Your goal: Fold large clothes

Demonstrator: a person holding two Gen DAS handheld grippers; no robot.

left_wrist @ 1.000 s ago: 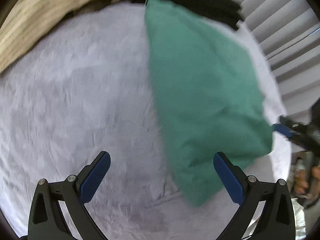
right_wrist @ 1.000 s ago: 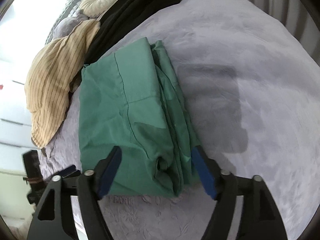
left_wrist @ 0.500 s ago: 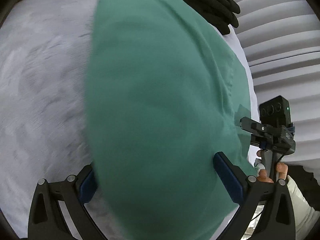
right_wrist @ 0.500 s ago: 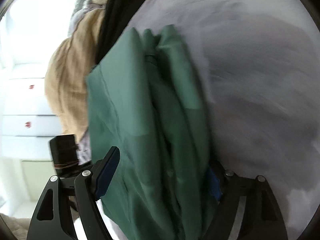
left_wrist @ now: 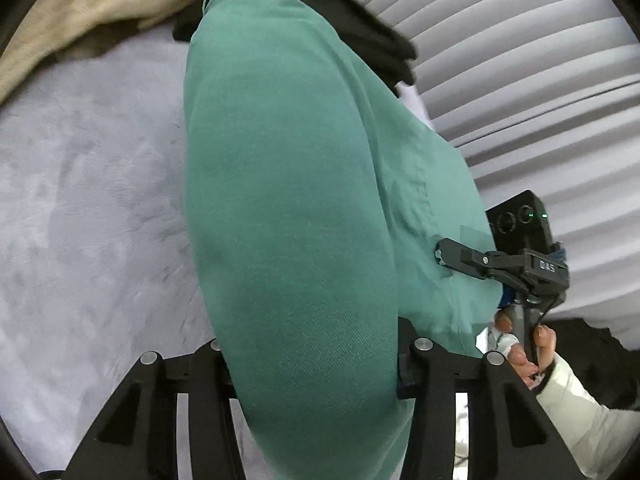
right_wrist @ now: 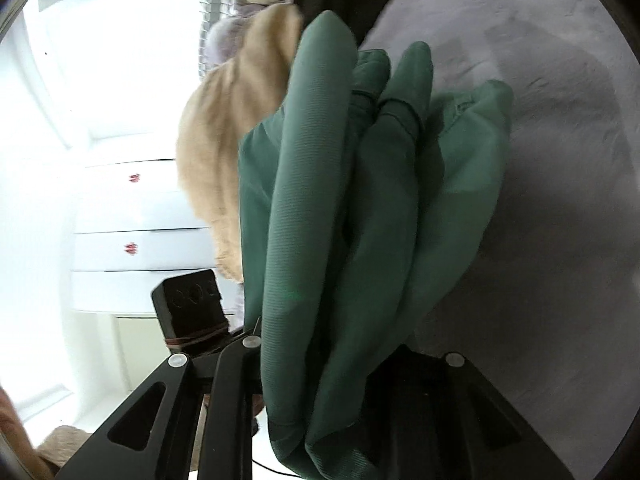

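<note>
A folded green garment (left_wrist: 296,208) hangs between both grippers above the grey bed cover (left_wrist: 80,208). My left gripper (left_wrist: 312,360) is shut on its near edge, with the cloth bulging between the jaws. My right gripper (right_wrist: 332,364) is shut on the bunched layers of the garment (right_wrist: 340,208). The right gripper also shows in the left wrist view (left_wrist: 444,254), pinching the cloth at the right. The fingertips of both are hidden by cloth.
A beige striped garment (left_wrist: 100,4) and a black garment (left_wrist: 360,28) lie at the far end of the bed. A pleated grey curtain (left_wrist: 520,80) stands to the right. White drawers (right_wrist: 140,232) stand beyond the bed's other side.
Both grippers closed on the green garment and lifted it off the bed cover. It was lying flat a second ago and now hangs bunched between them.
</note>
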